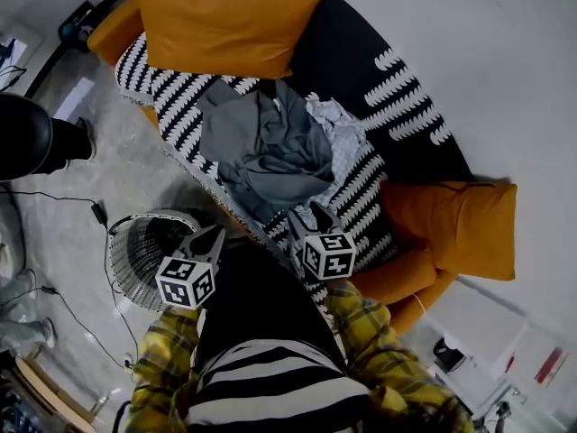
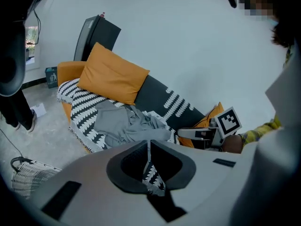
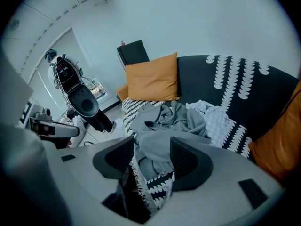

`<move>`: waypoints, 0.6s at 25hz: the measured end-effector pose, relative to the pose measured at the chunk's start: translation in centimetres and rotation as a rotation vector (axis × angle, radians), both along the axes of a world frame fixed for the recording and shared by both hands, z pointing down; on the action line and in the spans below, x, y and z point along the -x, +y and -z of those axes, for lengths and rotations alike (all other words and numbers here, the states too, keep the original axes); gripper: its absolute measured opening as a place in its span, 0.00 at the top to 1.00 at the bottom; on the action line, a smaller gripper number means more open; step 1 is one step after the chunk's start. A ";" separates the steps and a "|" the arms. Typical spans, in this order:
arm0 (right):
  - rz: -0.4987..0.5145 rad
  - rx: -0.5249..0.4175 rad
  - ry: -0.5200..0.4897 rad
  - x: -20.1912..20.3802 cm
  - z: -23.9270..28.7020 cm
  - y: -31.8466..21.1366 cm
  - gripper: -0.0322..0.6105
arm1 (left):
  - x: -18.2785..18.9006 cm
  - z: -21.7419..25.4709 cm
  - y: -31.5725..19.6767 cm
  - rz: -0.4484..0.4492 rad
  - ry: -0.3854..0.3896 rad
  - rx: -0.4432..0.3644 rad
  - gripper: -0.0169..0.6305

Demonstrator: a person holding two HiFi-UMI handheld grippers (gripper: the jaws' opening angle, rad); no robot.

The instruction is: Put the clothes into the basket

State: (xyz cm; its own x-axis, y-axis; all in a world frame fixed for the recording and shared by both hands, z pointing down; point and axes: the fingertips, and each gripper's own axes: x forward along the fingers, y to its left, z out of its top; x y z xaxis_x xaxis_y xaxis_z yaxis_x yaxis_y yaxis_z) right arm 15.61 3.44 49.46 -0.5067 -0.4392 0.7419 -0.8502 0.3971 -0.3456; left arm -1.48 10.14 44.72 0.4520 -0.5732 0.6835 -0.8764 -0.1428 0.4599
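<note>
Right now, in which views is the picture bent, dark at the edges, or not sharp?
Head view: strong wide-angle stretch toward the edges; light is even, with no glare on the gray clothes. Left gripper view: black corners, a mosaic patch at top right, and the basket close to the dark rim. Right gripper view: black corners, ceiling lines bowed, clothes sharp.

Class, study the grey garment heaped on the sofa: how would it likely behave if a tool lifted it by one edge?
The grey garment lies in soft folds, so it would probably hang limp and trail. It lies against the white checked cloth, so that may drag along. It looks thin, likely light.
</note>
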 end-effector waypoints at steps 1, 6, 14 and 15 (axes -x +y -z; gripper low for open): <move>0.015 0.006 0.006 0.2 -0.7 -0.6 0.59 | -0.1 -0.5 -0.3 0.001 -0.004 0.006 0.93; 0.083 0.037 0.035 1.1 -4.1 -3.2 0.56 | -0.1 -2.5 -0.6 0.018 -0.013 0.050 0.93; 0.165 0.072 0.103 1.5 -8.9 -5.6 0.53 | 0.2 -5.4 -0.7 0.077 0.002 0.116 0.93; 0.181 0.082 0.108 1.6 -9.5 -5.5 0.52 | 0.1 -5.6 -0.7 0.083 0.004 0.121 0.93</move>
